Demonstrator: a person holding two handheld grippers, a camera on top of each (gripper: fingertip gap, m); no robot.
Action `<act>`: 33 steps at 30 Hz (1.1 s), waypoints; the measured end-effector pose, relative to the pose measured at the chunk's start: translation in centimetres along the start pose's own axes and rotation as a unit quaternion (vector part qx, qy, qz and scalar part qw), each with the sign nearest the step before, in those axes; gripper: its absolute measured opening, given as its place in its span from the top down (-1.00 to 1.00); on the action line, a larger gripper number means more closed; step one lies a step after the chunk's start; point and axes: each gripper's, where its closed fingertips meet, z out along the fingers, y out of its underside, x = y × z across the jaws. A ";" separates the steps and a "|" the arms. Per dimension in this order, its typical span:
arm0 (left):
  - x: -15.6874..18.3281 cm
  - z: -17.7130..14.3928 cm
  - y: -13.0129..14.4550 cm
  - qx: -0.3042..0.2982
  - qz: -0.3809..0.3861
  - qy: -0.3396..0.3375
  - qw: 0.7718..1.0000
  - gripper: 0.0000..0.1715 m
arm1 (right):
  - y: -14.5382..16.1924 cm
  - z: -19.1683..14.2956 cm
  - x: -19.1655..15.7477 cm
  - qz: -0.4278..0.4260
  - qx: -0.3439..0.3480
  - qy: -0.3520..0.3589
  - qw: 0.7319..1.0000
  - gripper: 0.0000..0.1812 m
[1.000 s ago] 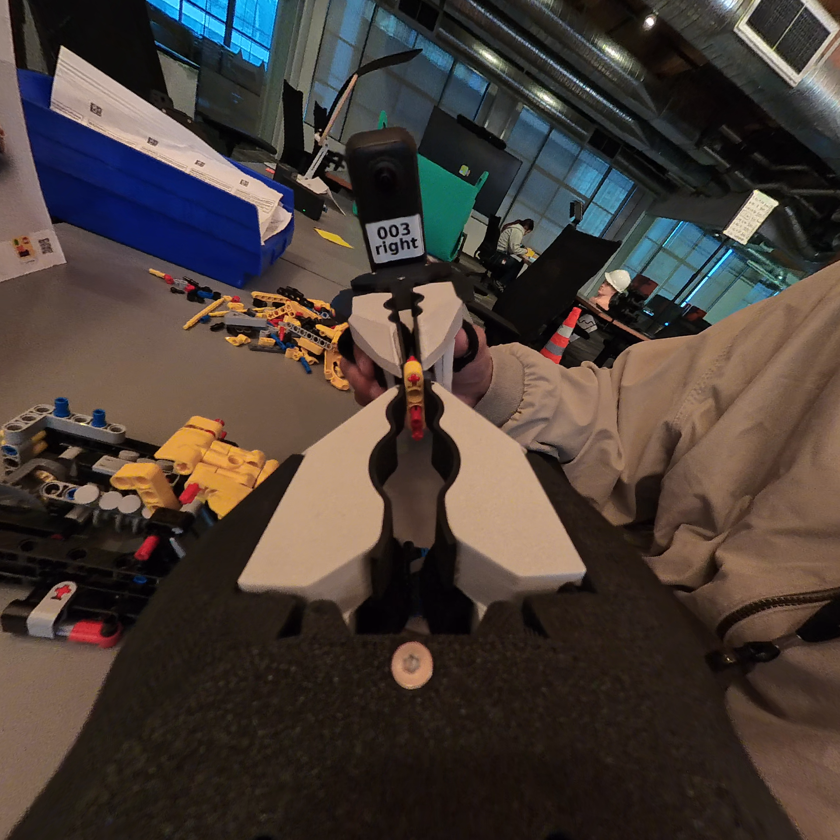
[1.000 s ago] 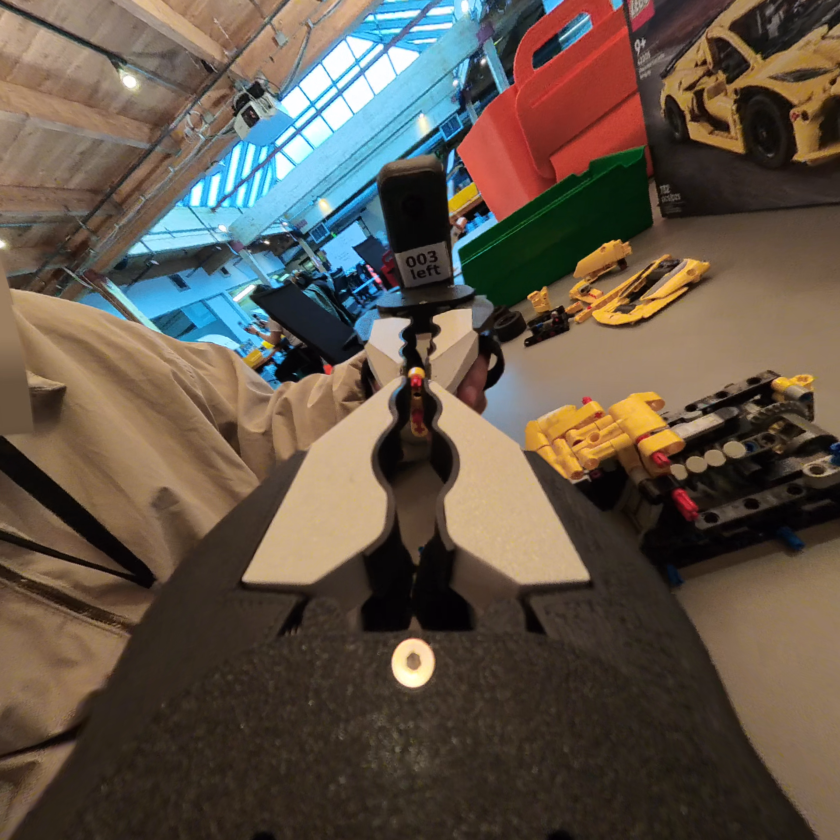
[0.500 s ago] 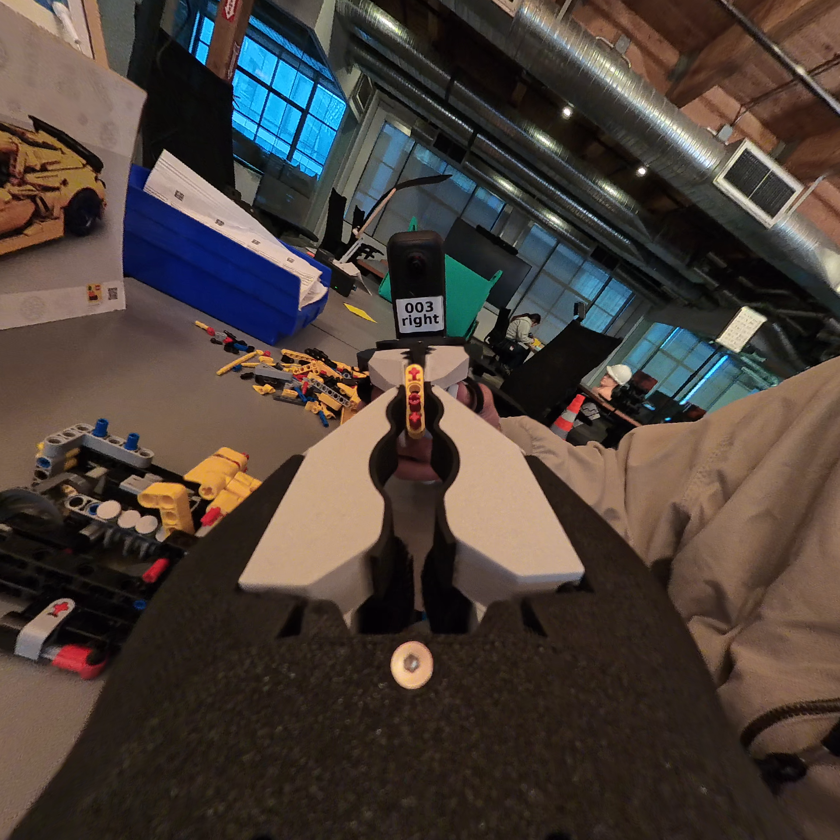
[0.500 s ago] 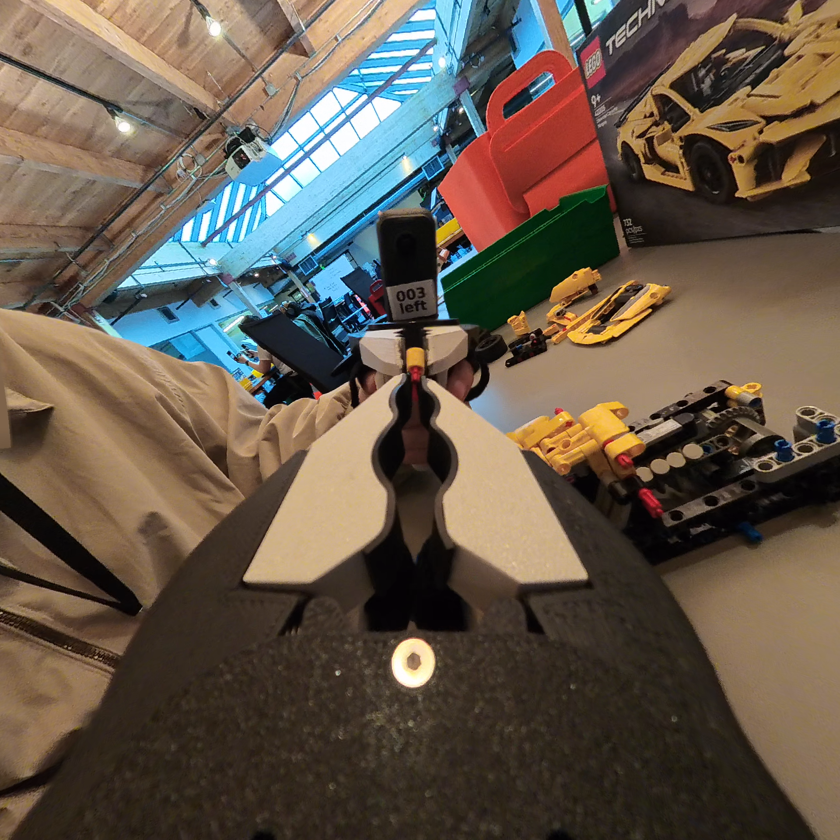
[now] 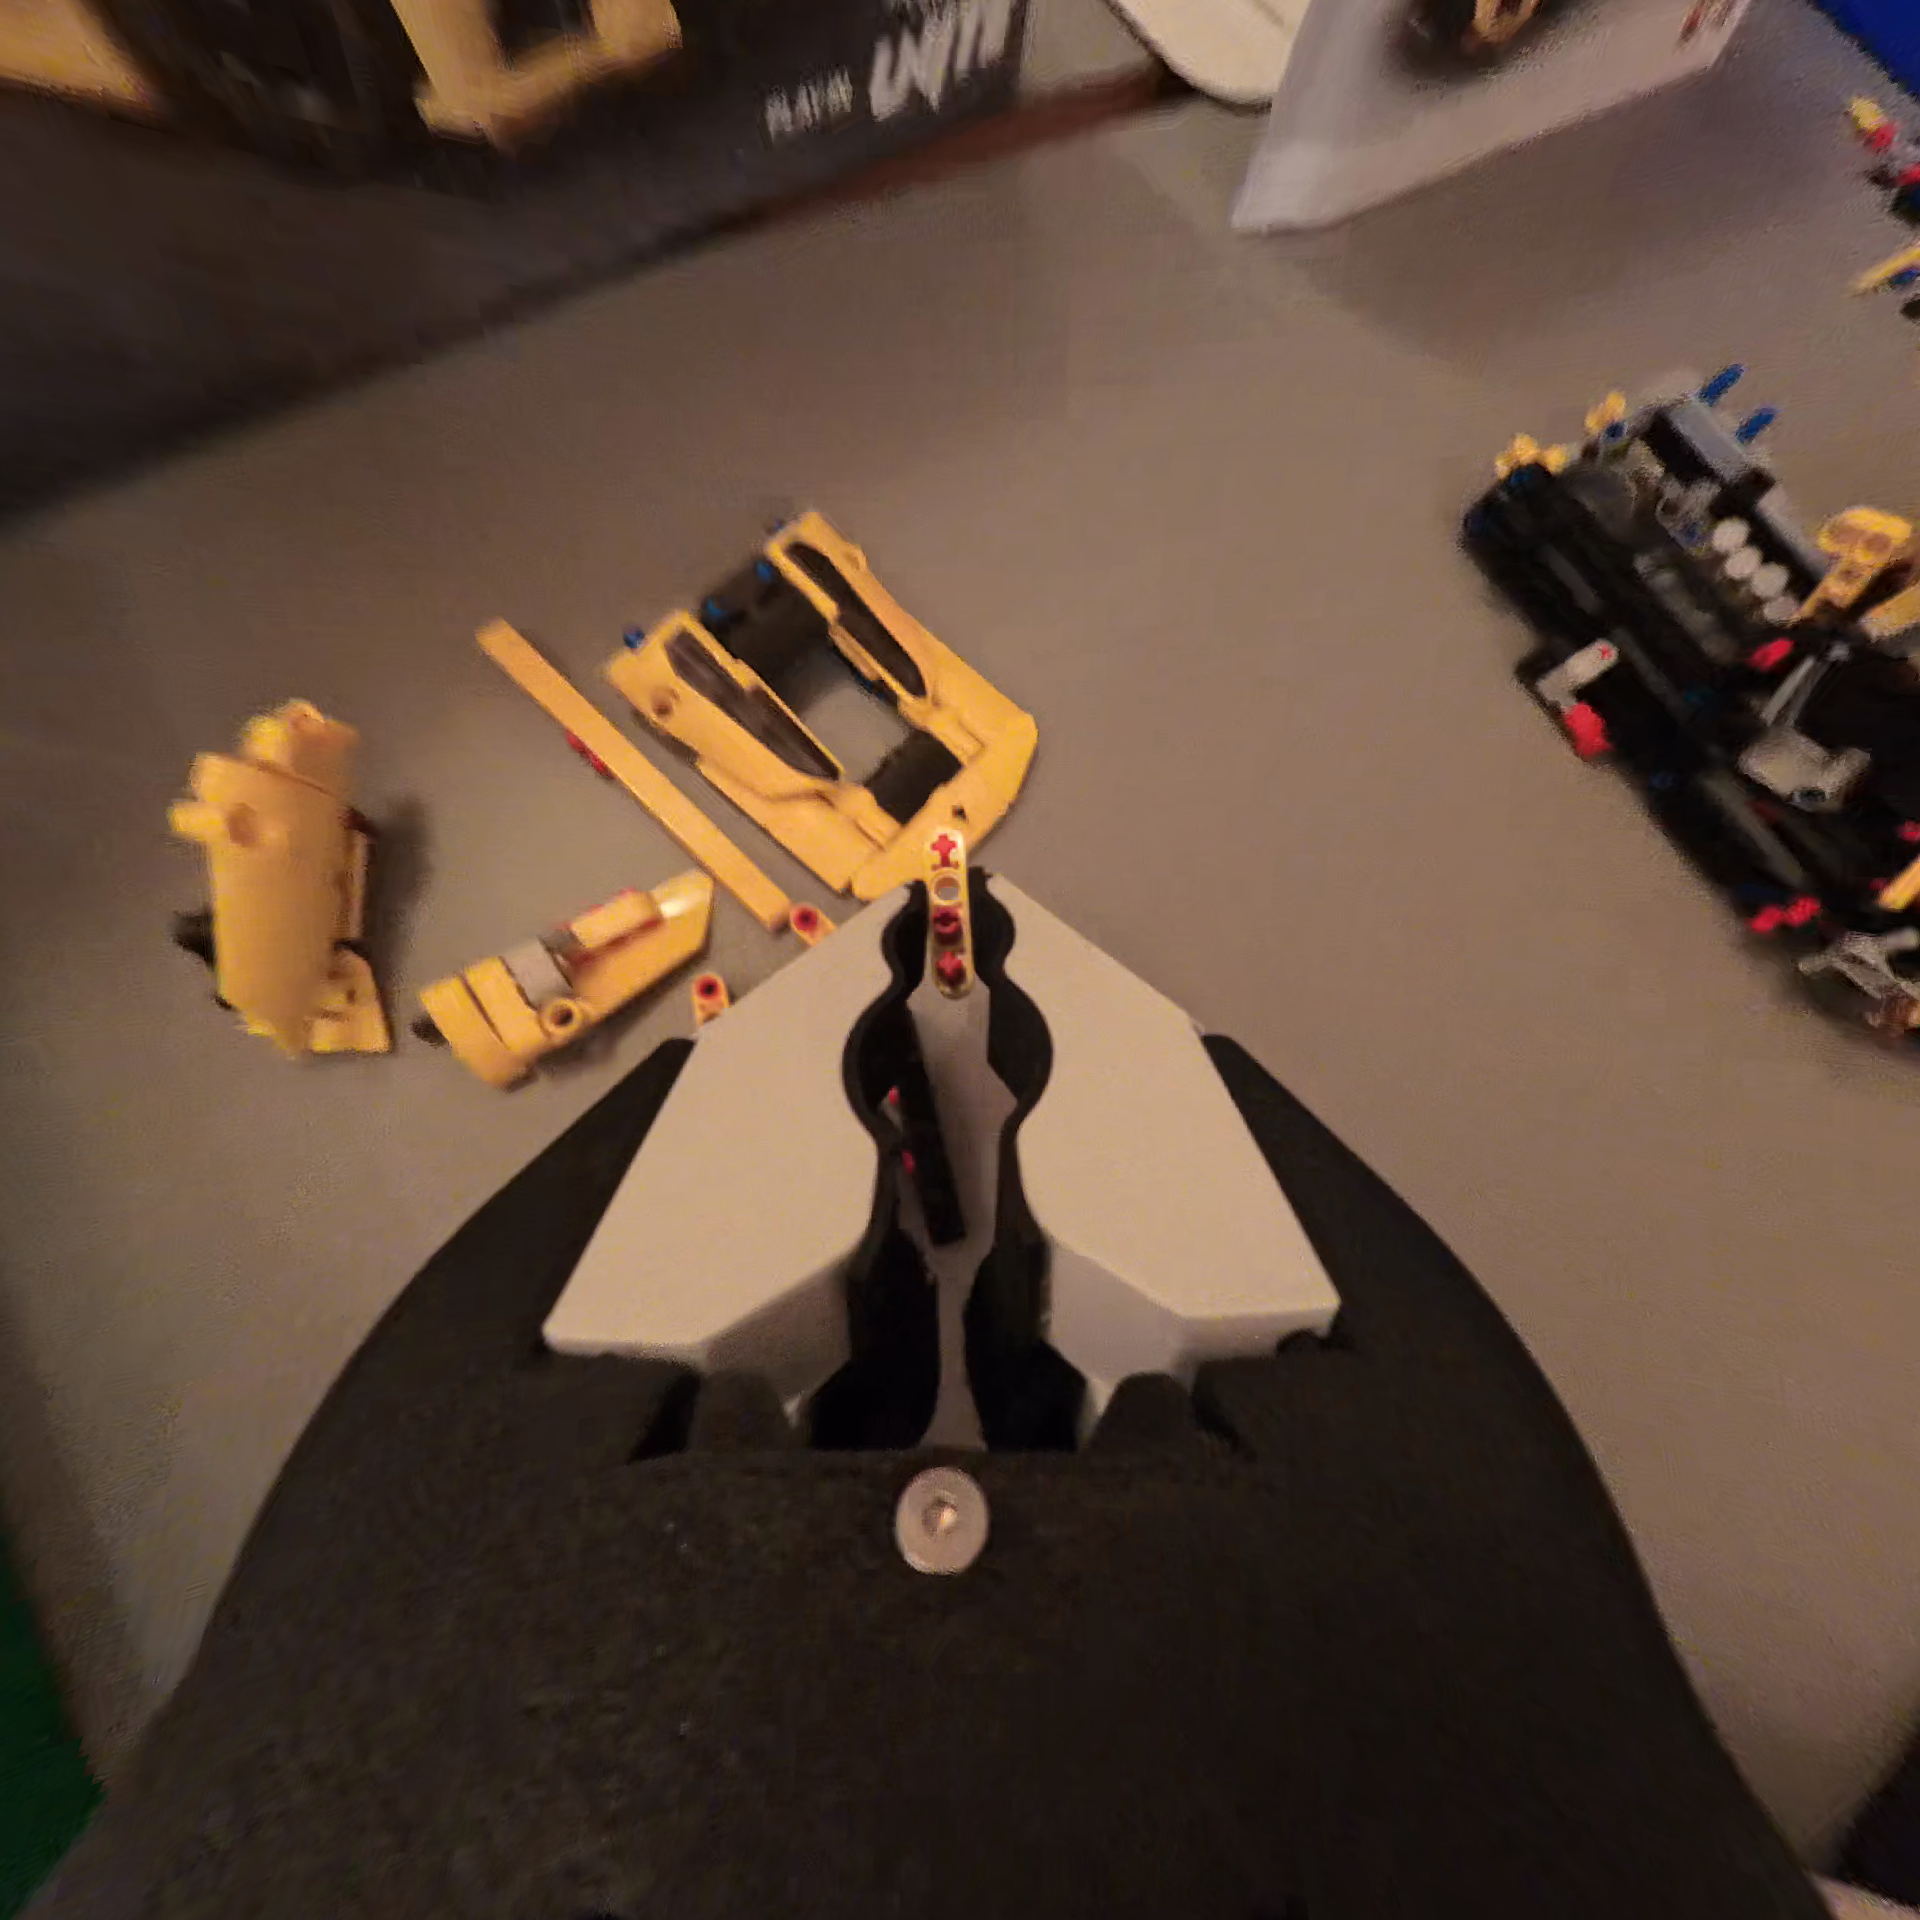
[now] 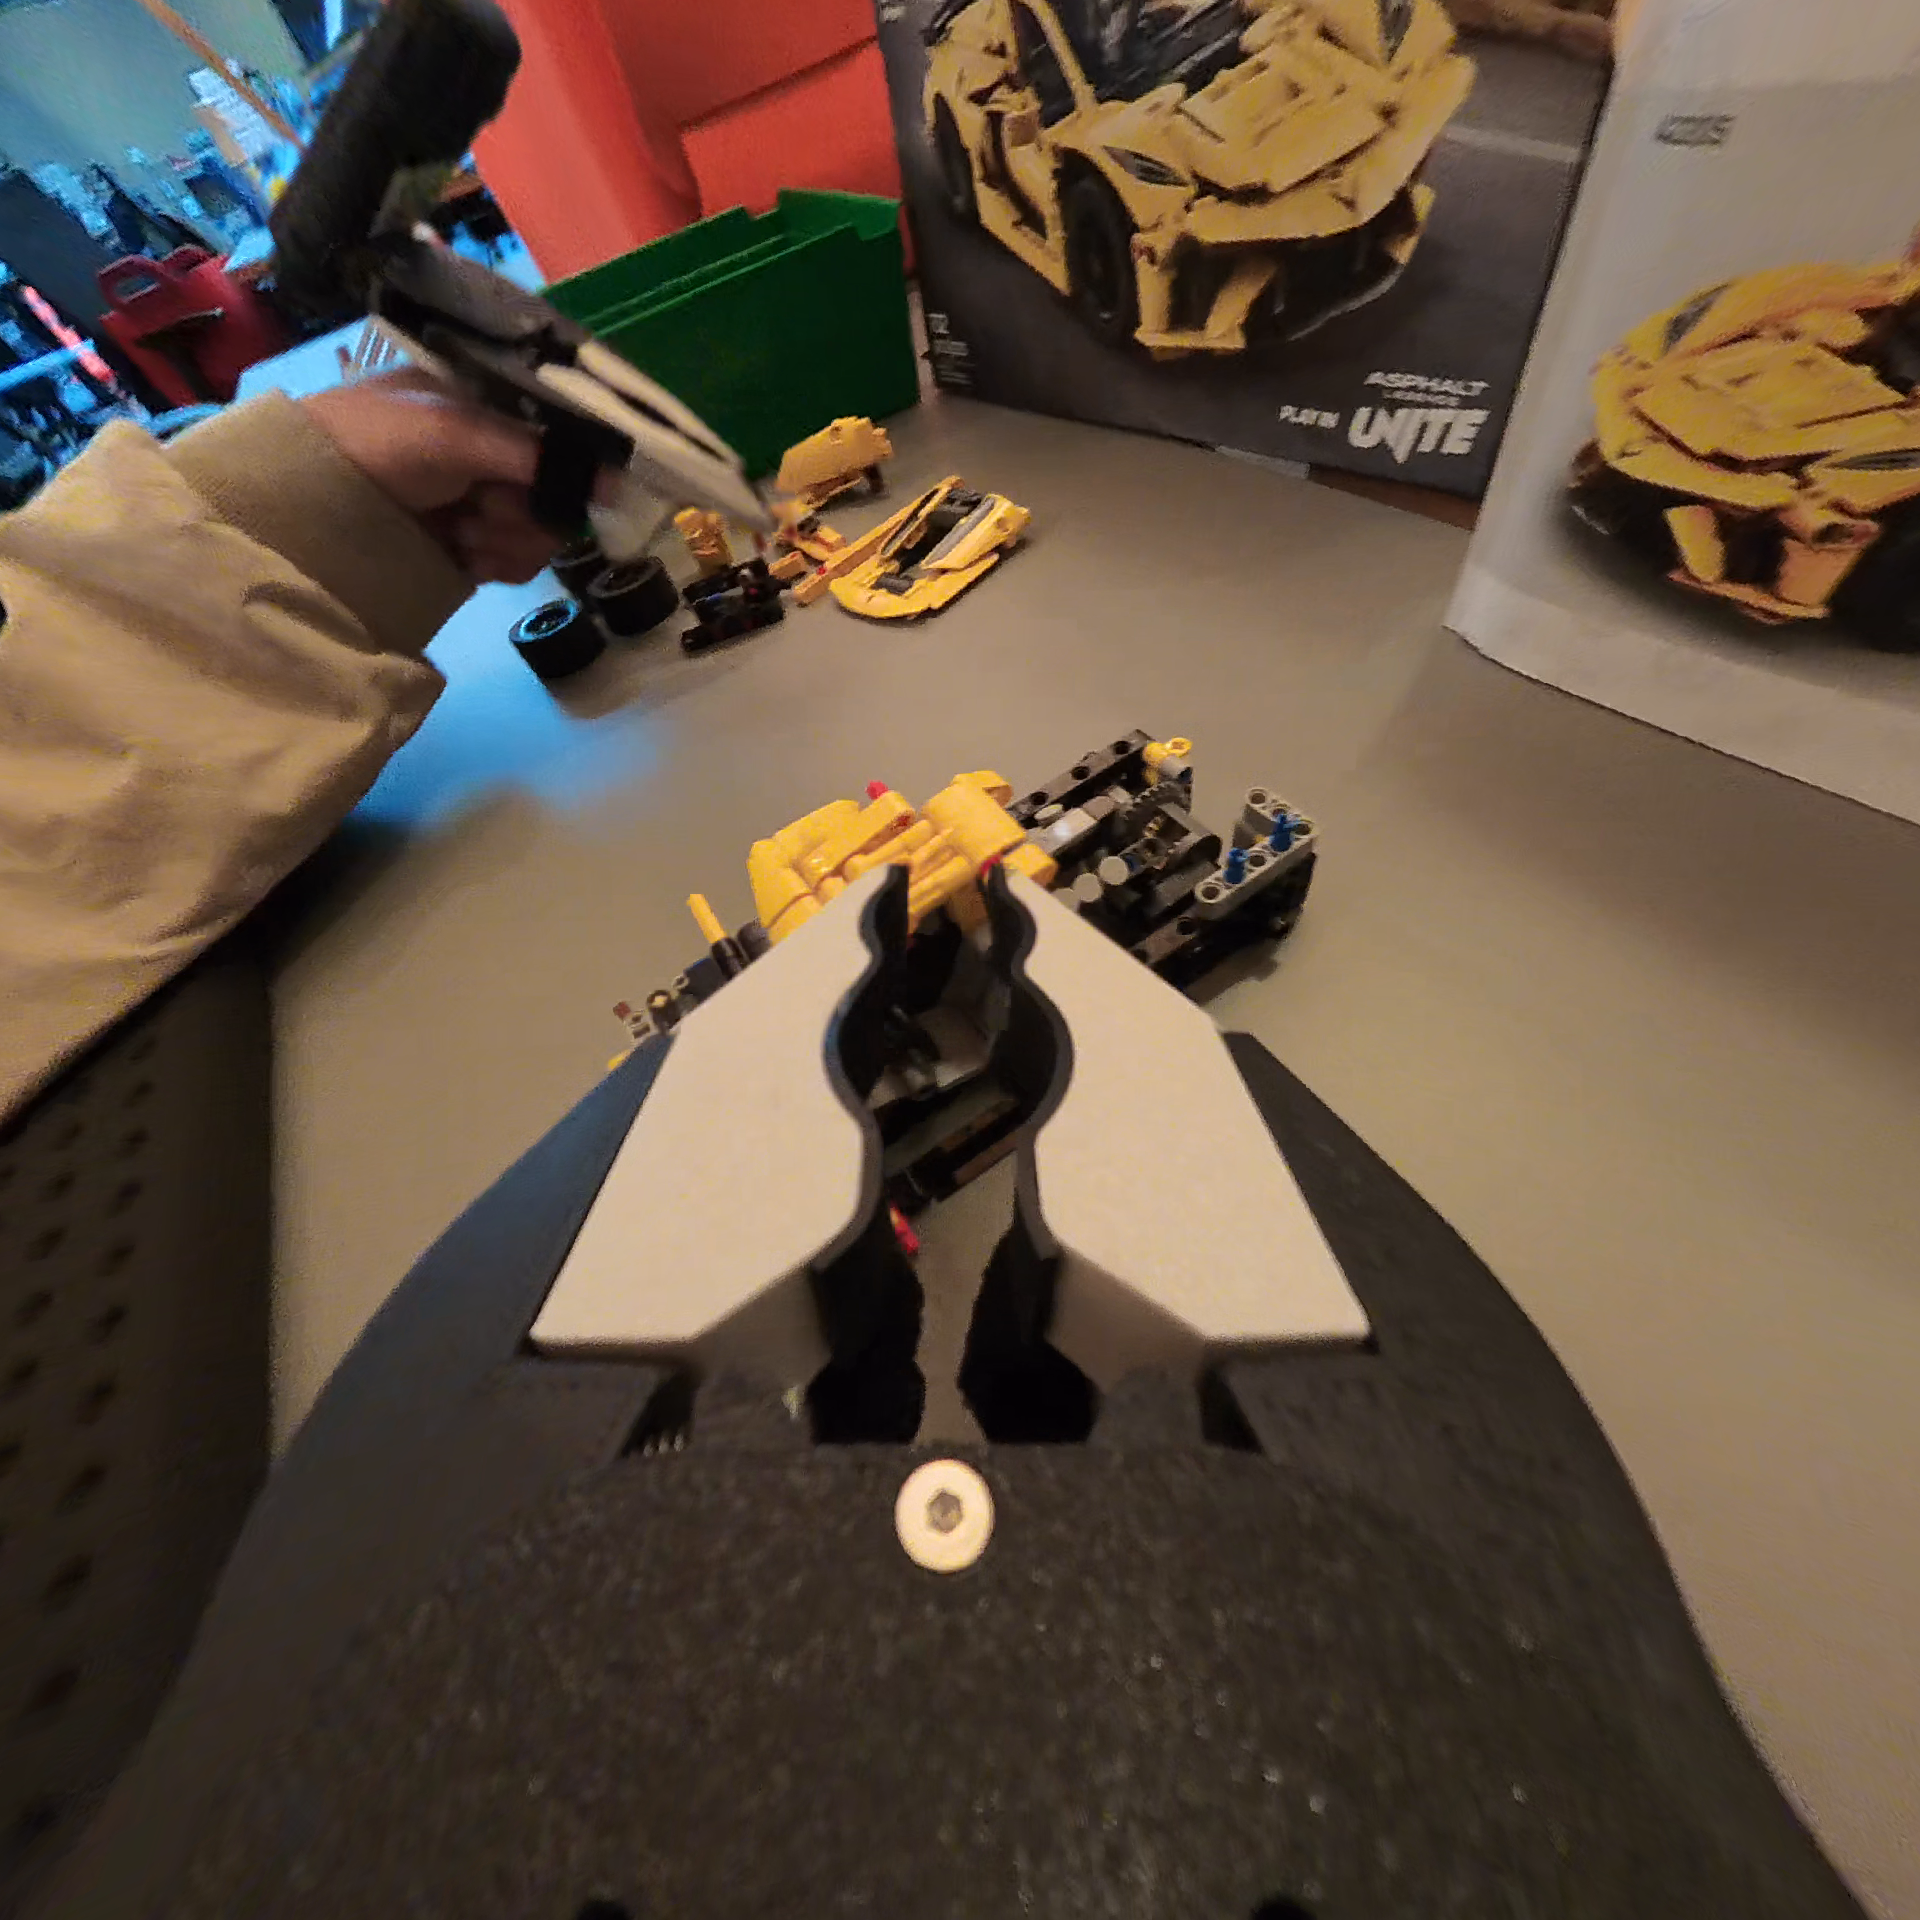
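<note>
My left gripper jaws pinch a yellow beam; right gripper jaws slightly parted, empty, over chassis. Printed box behind.

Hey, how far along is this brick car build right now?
Done: a black and yellow chassis stands partly assembled on the table. In hand: the left claw is shut on a short yellow beam with red pins; the right claw is open, right in front of the chassis. Left: yellow body panels and black wheels lie loose, unattached.
</note>
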 end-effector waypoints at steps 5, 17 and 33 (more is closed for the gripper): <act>1.0 2.1 1.9 -0.048 0.017 0.011 0.999 0.92 | 0.2 -1.0 1.4 0.093 0.011 -0.022 0.995 0.88; 0.7 2.9 1.7 -0.056 0.056 -0.054 0.995 0.61 | 2.3 -0.5 -0.2 0.127 -0.041 -0.115 0.984 0.82; 25.4 5.1 -3.2 0.013 -0.109 0.414 0.904 0.71 | 3.1 1.6 -2.7 0.274 -0.066 -0.233 0.931 0.77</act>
